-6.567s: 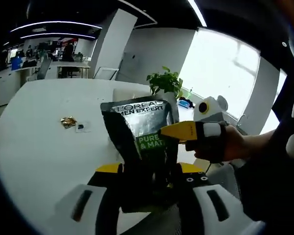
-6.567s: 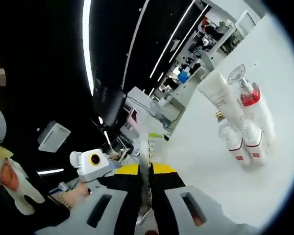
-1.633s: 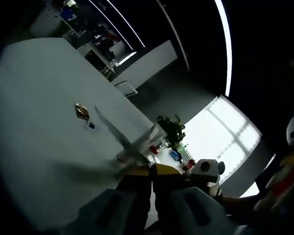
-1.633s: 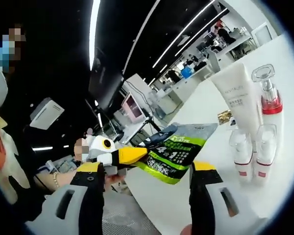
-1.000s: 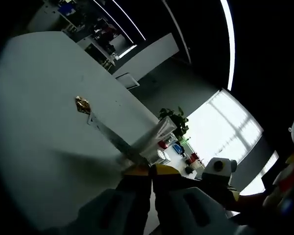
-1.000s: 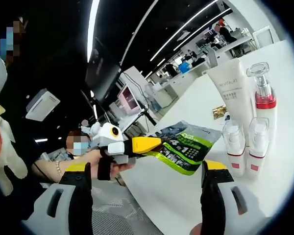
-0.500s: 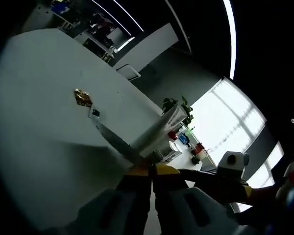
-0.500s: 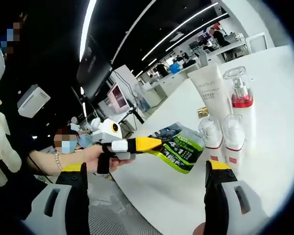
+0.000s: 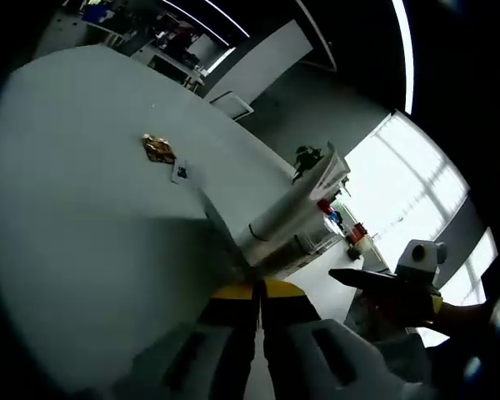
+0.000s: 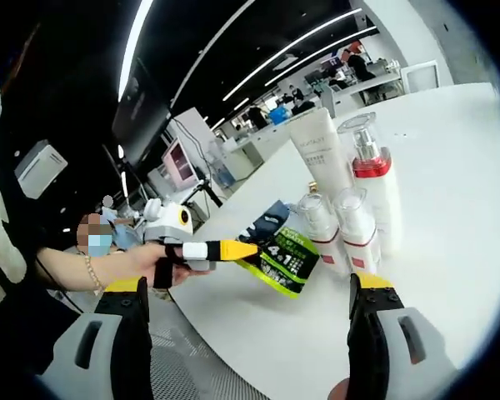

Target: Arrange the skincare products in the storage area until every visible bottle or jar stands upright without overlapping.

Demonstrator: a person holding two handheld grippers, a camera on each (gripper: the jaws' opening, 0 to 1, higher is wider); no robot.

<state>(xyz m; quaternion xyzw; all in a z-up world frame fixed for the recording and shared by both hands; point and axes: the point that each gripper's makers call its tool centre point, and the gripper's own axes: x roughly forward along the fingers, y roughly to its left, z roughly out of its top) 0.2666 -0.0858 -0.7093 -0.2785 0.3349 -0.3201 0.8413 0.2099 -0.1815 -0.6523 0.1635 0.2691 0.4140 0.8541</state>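
Pouch, black and green foil (image 10: 282, 254), mid-frame: soft, light, so you keep your left gripper (image 10: 233, 249) pinching its edge; right gripper (image 10: 250, 325) jaws stand wide apart.

The place is a large open-plan office. Long strip lights (image 10: 258, 62) run across a dark ceiling, and rows of desks (image 10: 362, 83) with monitors and seated people stretch away beyond the far edge of the broad white counter (image 10: 450, 208). Another screen on a stand (image 10: 183, 162) sits off the counter's near corner. In the left gripper view, a wide bright window (image 9: 408, 179) fills one wall, a potted plant (image 9: 307, 157) stands before it, and more workstations (image 9: 162, 37) show past the counter's far edge.
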